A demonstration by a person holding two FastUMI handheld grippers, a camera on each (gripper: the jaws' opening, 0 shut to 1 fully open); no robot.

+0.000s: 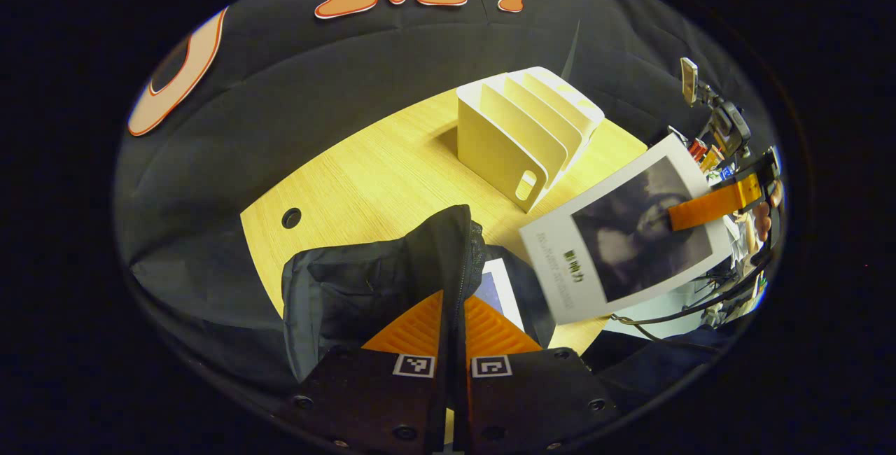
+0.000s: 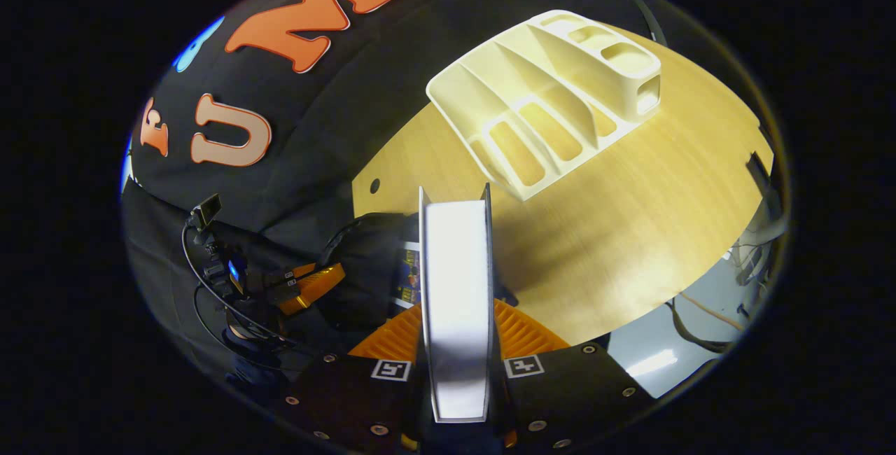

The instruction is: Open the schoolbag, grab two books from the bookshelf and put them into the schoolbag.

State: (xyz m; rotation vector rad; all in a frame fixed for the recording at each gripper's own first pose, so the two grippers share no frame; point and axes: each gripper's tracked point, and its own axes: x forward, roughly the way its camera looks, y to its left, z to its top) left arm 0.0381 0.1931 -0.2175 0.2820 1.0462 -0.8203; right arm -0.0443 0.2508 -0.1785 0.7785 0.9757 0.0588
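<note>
Your left gripper (image 1: 451, 315) is clenched on the black schoolbag (image 1: 378, 287) edge, lower centre of the wooden table (image 1: 364, 168); your right gripper (image 2: 458, 332) grips a book (image 2: 455, 301). Empty-looking bookshelf (image 1: 521, 129) sits upper centre, black cloth wall (image 1: 315, 84) behind; another book (image 1: 500, 287) prob. inside bag.

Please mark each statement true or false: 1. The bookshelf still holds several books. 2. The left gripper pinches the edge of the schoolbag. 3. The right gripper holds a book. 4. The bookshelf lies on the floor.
1. False: the bookshelf slots look empty.
2. True: the left gripper is closed on the edge of the schoolbag.
3. True: the right gripper clamps a book, seen edge-on.
4. False: it stands on the wooden table.
</note>
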